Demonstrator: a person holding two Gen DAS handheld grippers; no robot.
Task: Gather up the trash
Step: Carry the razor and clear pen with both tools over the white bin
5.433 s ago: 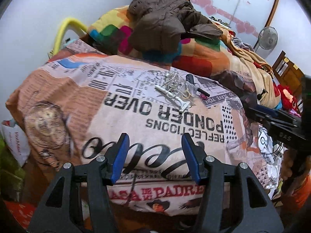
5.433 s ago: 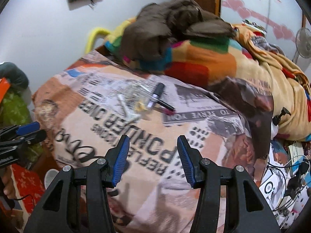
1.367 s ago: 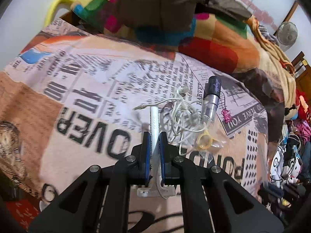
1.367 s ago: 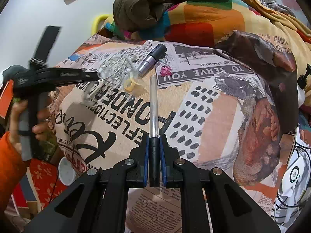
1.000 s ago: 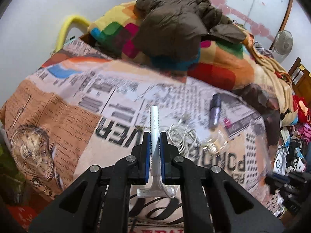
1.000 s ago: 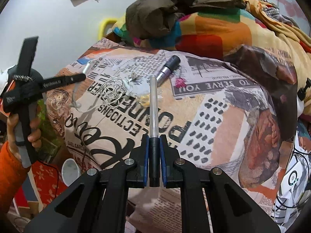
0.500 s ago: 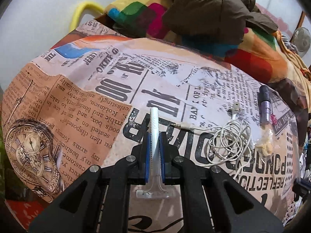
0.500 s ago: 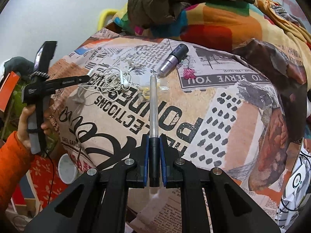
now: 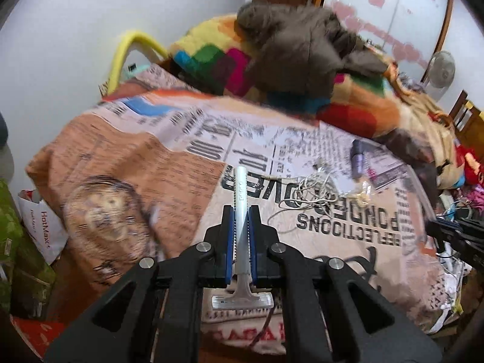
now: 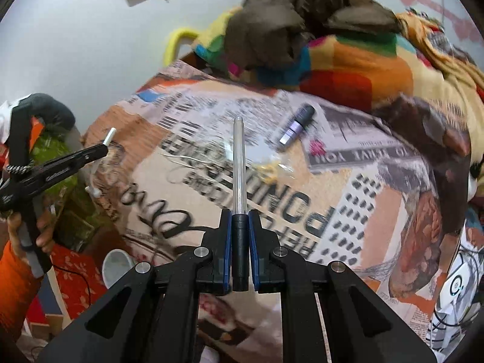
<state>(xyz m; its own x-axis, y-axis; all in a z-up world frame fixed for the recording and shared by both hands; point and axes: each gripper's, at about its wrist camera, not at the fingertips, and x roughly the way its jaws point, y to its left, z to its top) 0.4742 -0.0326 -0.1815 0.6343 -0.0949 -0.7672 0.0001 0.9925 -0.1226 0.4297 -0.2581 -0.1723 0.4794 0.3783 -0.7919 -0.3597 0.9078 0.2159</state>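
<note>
My left gripper (image 9: 241, 217) is shut on a white disposable razor (image 9: 240, 190); its handle points forward and its head sits behind the fingers. It is held above the near left part of a bed with a newspaper-print cover (image 9: 151, 163). My right gripper (image 10: 240, 220) is shut on a clear pen with a black cap (image 10: 239, 163), held above the same cover (image 10: 348, 199). The left gripper with the razor also shows in the right wrist view (image 10: 103, 146). On the cover lie tangled white earphones (image 9: 314, 190), a purple tube (image 9: 358, 160) (image 10: 295, 127) and a small clear bag with yellow bits (image 9: 363, 193) (image 10: 269, 172).
A brown jacket (image 9: 296, 51) lies on a colourful blanket (image 9: 357, 112) at the bed's far end. A white shopping bag (image 9: 39, 227) and green boxes (image 9: 15, 260) stand on the floor at the left. A white cup (image 10: 116, 267) stands on the floor. Cables and clutter lie at the right.
Both grippers have pulled back and up from the cover, each still holding its item. The left view has swung toward the bed's left edge and the floor.
</note>
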